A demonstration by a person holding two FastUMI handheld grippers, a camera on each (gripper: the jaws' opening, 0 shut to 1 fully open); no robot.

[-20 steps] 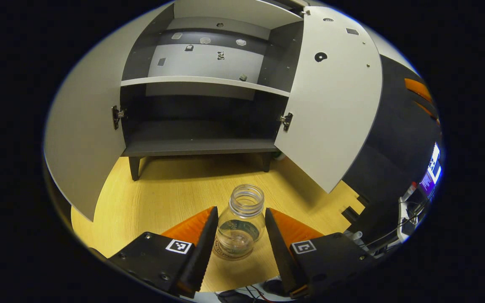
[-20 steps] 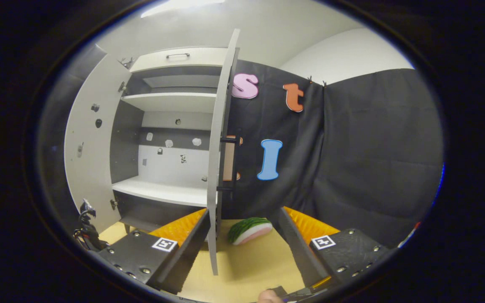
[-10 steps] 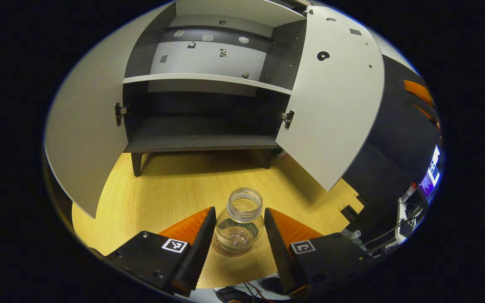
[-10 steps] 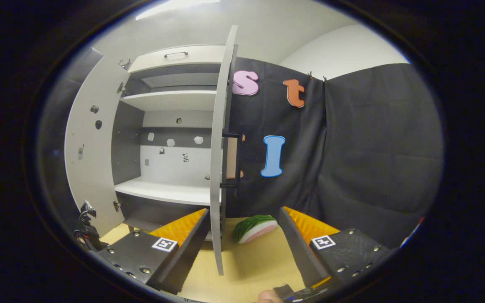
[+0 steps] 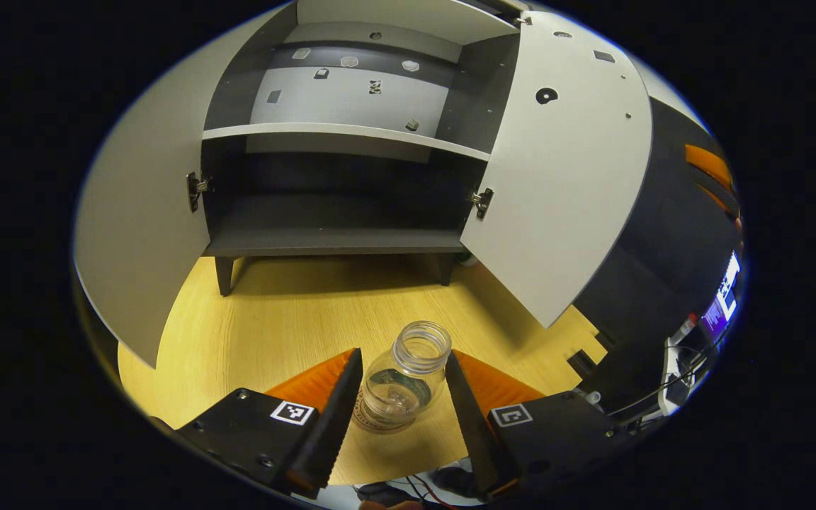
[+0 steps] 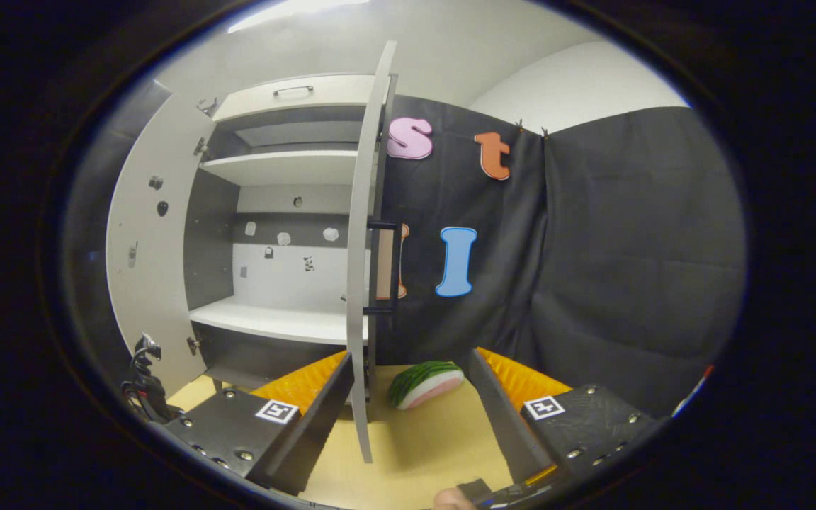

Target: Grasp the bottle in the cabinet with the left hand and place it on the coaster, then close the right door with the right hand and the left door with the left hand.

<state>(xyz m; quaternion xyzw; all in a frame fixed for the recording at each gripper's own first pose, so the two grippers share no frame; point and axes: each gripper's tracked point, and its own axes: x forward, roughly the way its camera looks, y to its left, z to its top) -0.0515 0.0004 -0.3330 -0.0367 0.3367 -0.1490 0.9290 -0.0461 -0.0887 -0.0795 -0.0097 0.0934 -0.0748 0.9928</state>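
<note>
A clear, lidless bottle [image 5: 404, 379] stands on the wooden table on a round brownish coaster [image 5: 367, 425], in front of the cabinet [image 5: 337, 241]. My left gripper [image 5: 402, 353] is open, with a finger close on each side of the bottle. The cabinet's left door [image 5: 139, 212] and right door [image 5: 564, 177] both stand wide open. In the right gripper view the right door [image 6: 358, 283] is seen edge-on, with its dark handle [image 6: 383, 269] on the outer face. My right gripper [image 6: 411, 358] is open and holds nothing, and that door edge lies just inside its left finger.
A watermelon slice [image 6: 426, 382] lies on the table beyond the right door, near the black cloth wall. The cabinet shelves [image 5: 344, 134] hold nothing large. Cables and a lit screen [image 5: 723, 297] sit off the table's right side.
In the left gripper view the bottle now leans a little to the right between the fingers, and its base has shifted left. The right gripper view has hardly changed.
</note>
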